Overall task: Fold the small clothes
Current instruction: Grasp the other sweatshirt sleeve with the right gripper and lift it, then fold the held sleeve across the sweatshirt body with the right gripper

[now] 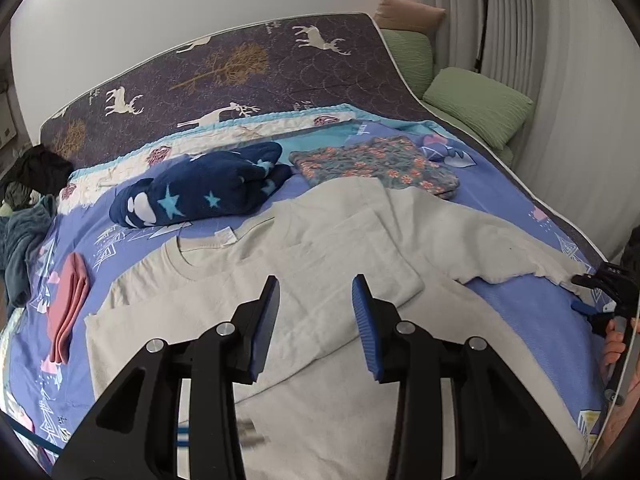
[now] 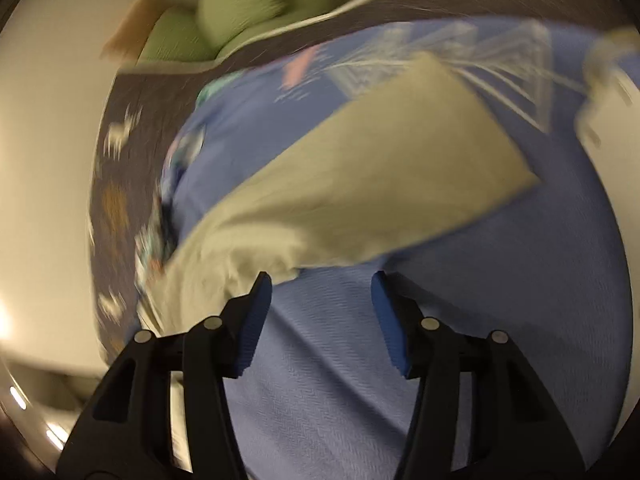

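A cream T-shirt (image 1: 320, 240) lies spread on the blue bedsheet (image 1: 520, 312), neckline to the left and one part folded in over the body. My left gripper (image 1: 317, 280) hovers over the shirt's middle, open, with nothing between its blue pads. At the right edge a hand holds my right gripper (image 1: 592, 284) by the tip of the shirt's outstretched sleeve. The blurred right wrist view shows that gripper (image 2: 321, 278) open over bare sheet. The cream sleeve (image 2: 400, 168) lies just beyond its left finger and is not gripped.
A navy star-print blanket (image 1: 200, 192) and a folded floral garment (image 1: 380, 168) lie beyond the shirt. A folded pink cloth (image 1: 66, 308) sits at the left. Green pillows (image 1: 476, 108) lie off the bed's right side, and a pile of dark clothes (image 1: 24, 200) lies off its left.
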Motion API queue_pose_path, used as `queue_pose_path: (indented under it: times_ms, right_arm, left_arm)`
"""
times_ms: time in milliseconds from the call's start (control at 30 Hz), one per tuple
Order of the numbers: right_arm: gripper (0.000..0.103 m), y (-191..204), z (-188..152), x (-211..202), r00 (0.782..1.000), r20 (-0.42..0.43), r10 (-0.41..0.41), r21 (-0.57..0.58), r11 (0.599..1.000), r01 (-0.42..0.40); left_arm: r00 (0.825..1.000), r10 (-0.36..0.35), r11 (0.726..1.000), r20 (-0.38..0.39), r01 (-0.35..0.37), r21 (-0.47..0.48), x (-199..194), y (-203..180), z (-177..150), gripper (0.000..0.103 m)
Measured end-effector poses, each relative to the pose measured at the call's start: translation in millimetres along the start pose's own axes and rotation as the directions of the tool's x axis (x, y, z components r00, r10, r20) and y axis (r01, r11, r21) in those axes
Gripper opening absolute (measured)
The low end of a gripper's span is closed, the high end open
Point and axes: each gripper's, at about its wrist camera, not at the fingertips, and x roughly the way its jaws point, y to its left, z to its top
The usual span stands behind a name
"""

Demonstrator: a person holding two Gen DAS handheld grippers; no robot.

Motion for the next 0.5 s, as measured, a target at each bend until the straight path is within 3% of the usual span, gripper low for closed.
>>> queue_pose_path:
  times_ms: [267,300,333,367,400,500]
  right_arm:
    - [0.060,-17,31,2,0.975,0.181,-0.128,0.116,0.987,0.108]
    - [0.044,-15,33,4,0.971,0.195,-0.141,0.118,0.986,0.120]
    - [0.034,-12,35,5,0.965,0.207,-0.162,0.114,0.983,0.141]
    - [0.013,-10,37,9,0.967,0.199,-0.157,0.105,0.985,0.138]
    - [0.004,-7,38,14,0.977,0.173,-0.126,0.099,0.989,0.111]
    - [0.003,8,37,13,0.978,0.184,-0.098,0.067,0.994,0.087]
  left_arm:
    - [0.999,0.031,1.000,-0.010,-0.031,0.001,9,9,-7,0.039]
    - [0.999,0.031,1.000,-0.013,-0.031,-0.006,8,11,-9,0.039]
    - [0.999,0.035,0.999,-0.014,-0.035,-0.012,8,13,-11,0.039]
    - [0.999,0.040,0.999,-0.012,-0.040,-0.015,8,15,-12,0.039]
    - [0.999,0.046,0.999,-0.011,-0.046,-0.017,8,17,-13,0.039]
    - [0.998,0.066,0.998,-0.001,-0.066,-0.013,6,20,-16,0.039]
